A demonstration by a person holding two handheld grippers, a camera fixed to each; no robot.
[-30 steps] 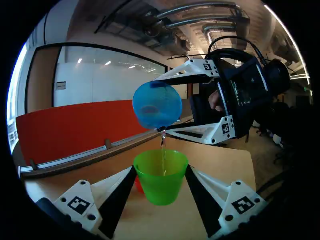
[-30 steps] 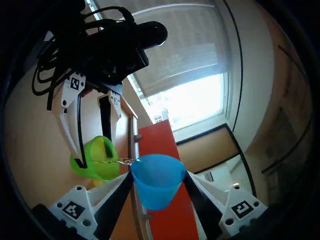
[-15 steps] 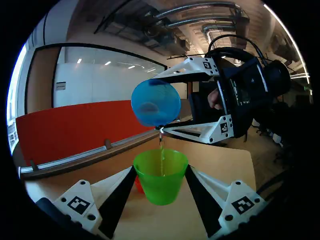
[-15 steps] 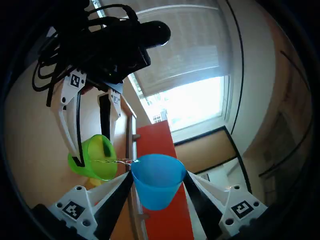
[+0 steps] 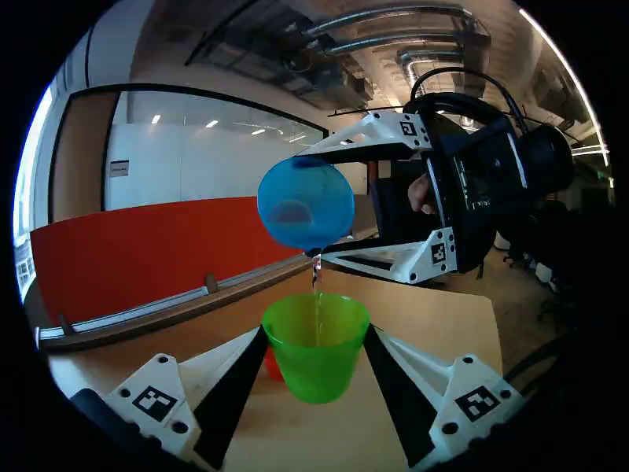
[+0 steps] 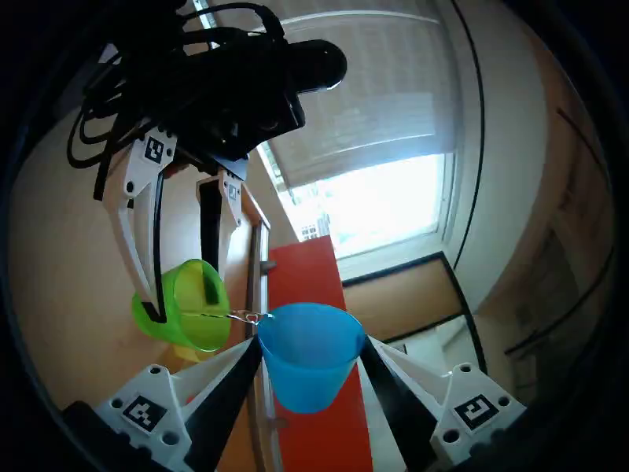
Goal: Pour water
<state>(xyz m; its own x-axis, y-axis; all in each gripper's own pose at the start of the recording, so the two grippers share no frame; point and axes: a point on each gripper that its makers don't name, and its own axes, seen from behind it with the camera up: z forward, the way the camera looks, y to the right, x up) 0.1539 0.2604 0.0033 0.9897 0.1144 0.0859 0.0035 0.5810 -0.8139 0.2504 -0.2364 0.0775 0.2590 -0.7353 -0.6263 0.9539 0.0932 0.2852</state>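
Water point(image 5: 317, 277) runs in a thin thread from the blue cup point(image 5: 305, 203), which is tipped mouth-down just above the green cup point(image 5: 316, 350). Right gripper point(image 6: 309, 343) is clenched on the blue cup's sides. Left gripper point(image 5: 315, 337) is clamped around the green cup, which stands upright. Both cups look like thin, light plastic, smooth and likely to flex. Best hold is mid-wall, firm without crushing. Expect the green cup to grow heavier as it fills.

A red partition point(image 5: 141, 252) borders the wooden table point(image 5: 424, 315) under exposed ceiling pipes point(image 5: 393, 41).
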